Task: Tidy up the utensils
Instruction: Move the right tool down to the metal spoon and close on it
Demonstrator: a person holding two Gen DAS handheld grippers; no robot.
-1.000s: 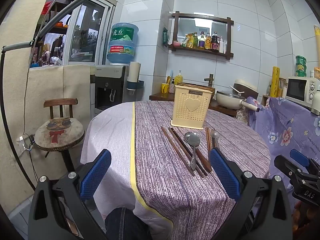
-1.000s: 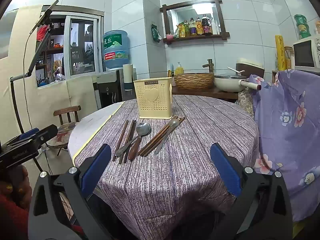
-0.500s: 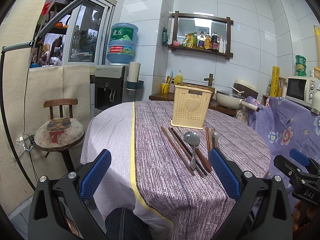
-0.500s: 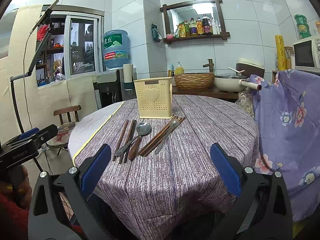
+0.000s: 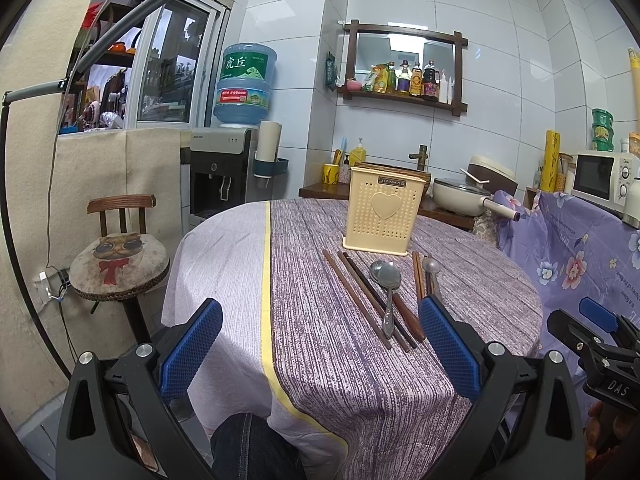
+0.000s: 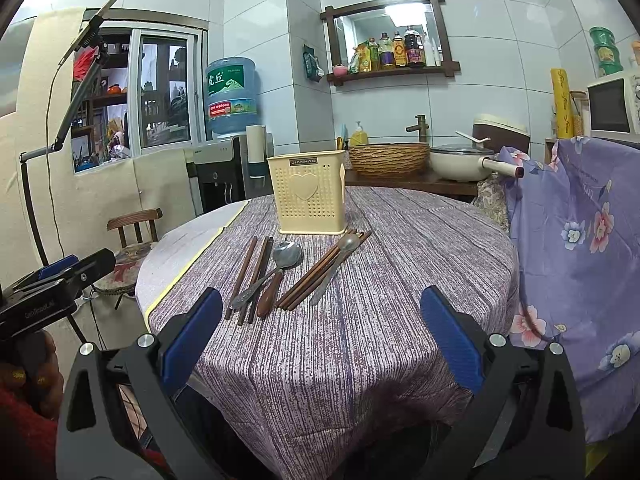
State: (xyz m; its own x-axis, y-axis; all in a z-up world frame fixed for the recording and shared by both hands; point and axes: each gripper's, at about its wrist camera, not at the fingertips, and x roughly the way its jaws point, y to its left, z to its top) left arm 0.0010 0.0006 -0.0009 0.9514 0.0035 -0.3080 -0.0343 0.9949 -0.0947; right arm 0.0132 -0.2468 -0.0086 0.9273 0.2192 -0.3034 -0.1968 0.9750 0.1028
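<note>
A cream perforated utensil holder stands upright on the round table. In front of it lie dark wooden chopsticks, a large metal spoon, a second chopstick group and a small spoon. My left gripper is open and empty at the table's near edge. My right gripper is open and empty, short of the utensils.
A stool with a cat cushion stands left of the table. A purple floral cloth drapes over something at the right. Behind the table are a water dispenser, a woven basket and a pot.
</note>
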